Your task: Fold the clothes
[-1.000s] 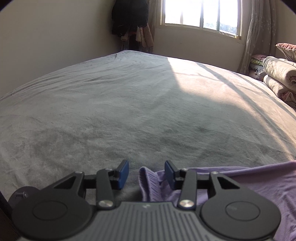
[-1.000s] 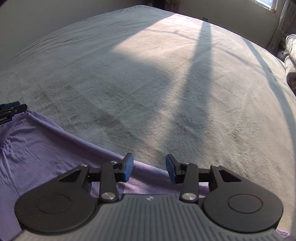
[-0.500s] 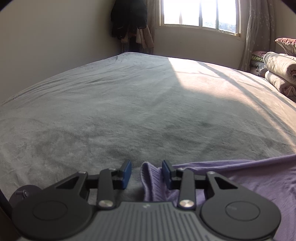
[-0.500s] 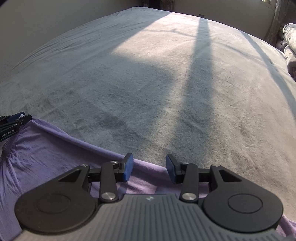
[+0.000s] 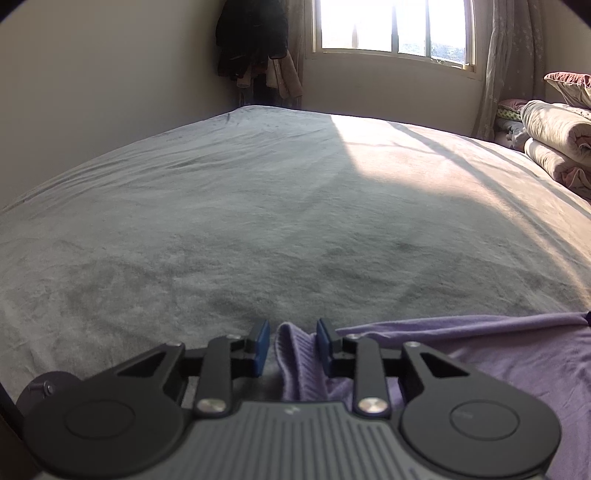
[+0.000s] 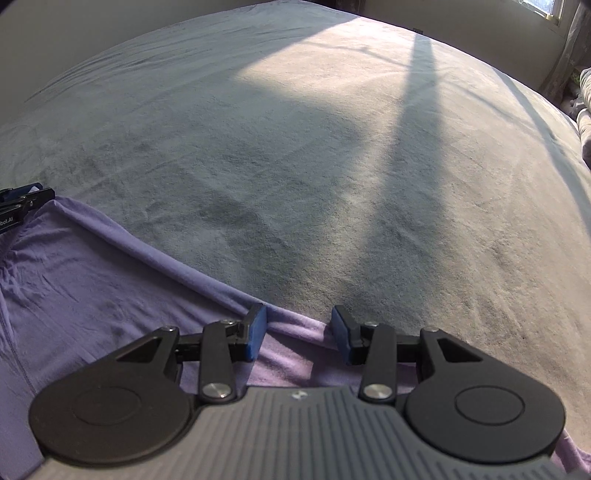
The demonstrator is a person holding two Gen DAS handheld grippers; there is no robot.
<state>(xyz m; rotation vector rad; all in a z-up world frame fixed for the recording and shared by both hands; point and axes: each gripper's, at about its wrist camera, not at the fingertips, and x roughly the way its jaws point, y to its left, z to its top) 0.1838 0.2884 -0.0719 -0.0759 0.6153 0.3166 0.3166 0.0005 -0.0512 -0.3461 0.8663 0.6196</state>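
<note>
A purple garment (image 5: 517,354) lies flat at the near edge of a grey bed (image 5: 258,221). My left gripper (image 5: 292,341) straddles the garment's ribbed corner, jaws partly closed. The fabric bunches against the right pad, and a thin gap shows at the left pad. In the right wrist view the same garment (image 6: 92,288) spreads to the left, its straight edge running to the left gripper (image 6: 22,201) at the frame's edge. My right gripper (image 6: 298,325) is open, low over that edge, with purple cloth showing between its pads.
The grey bed cover (image 6: 332,147) stretches far ahead, partly in sunlight. Rolled quilts and pillows (image 5: 557,140) pile up at the right. A window (image 5: 391,26) and dark hanging clothes (image 5: 255,40) are at the far wall.
The left jaws have narrowed steadily around the ribbed corner, and the left camera now sits lower and flatter. The right gripper has held its opening and shifted slightly along the edge.
</note>
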